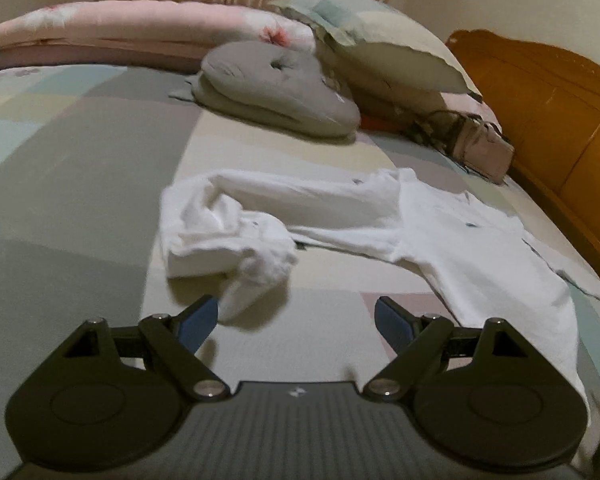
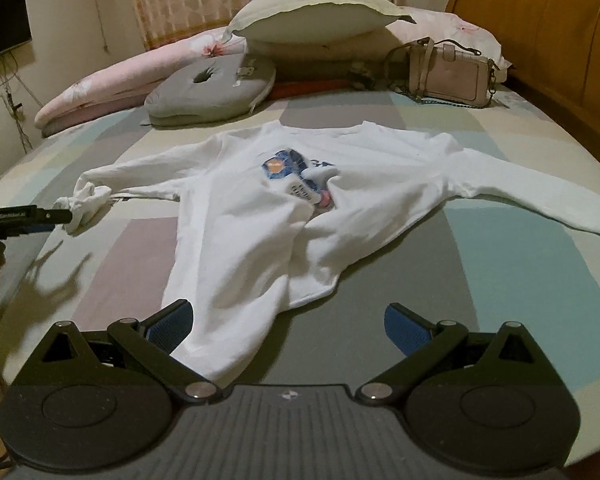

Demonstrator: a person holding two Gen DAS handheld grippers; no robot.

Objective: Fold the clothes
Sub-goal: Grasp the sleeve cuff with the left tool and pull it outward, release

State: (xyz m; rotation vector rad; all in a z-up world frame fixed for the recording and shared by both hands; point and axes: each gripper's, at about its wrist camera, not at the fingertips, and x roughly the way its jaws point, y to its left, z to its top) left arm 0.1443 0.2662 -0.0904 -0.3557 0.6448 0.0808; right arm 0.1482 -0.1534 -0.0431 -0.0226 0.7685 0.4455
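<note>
Garment: white sweatshirt [image 2: 260, 216] lying print side up on the bed [image 2: 520, 248], body creased, right sleeve [image 2: 540, 204] stretched out flat, left sleeve [image 1: 228, 220] ending in a bunched cuff.
Left gripper [image 1: 296, 320]: jaws spread wide and empty, hovering just short of the bunched cuff; one blue pad is beside the cloth, contact unclear.
Right gripper [image 2: 288, 324]: jaws wide apart, holding nothing, poised above the hem; the left pad overlaps the cloth's edge in the picture.
Step in hand (judged): straightening the garment before the first fold.
Doing it well: take the cuff by its outermost layer, draw the sleeve out until the twist clears, and smooth the body before folding.
Left wrist view only: the cuff's crumpled folds close up.
Right wrist view only: chest print [image 2: 296, 176], whole garment outline, handbag [image 2: 448, 76] and grey cushion [image 2: 212, 92] well beyond the collar.
</note>
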